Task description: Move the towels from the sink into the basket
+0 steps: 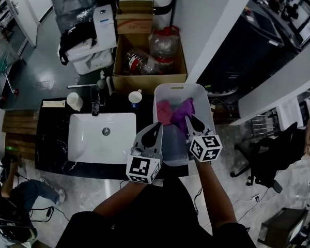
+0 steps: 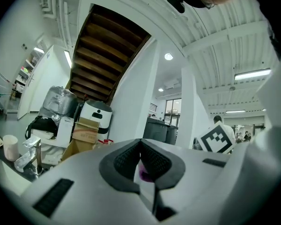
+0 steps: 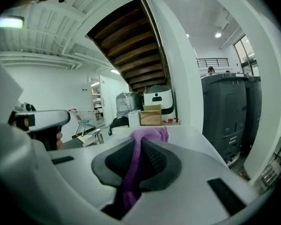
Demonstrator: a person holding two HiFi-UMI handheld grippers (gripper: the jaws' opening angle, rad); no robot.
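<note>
The white sink (image 1: 88, 143) shows no towel in its basin. To its right stands the white basket (image 1: 200, 94), holding a pink towel (image 1: 164, 112) and a purple towel (image 1: 183, 111). My right gripper (image 1: 188, 120) hangs over the basket's right half, shut on the purple towel (image 3: 151, 135), which runs between its pads and bunches past the tips. My left gripper (image 1: 158, 126) is at the basket's left rim. Its jaws are together with nothing held (image 2: 140, 159); a bit of purple cloth shows through the slit beyond them.
A black countertop (image 1: 50, 138) surrounds the sink, with a faucet (image 1: 96, 106) and two cups (image 1: 74, 101) (image 1: 136, 97) behind it. A cardboard box of bottles (image 1: 150, 56) stands beyond. A black office chair (image 1: 271, 156) is at the right.
</note>
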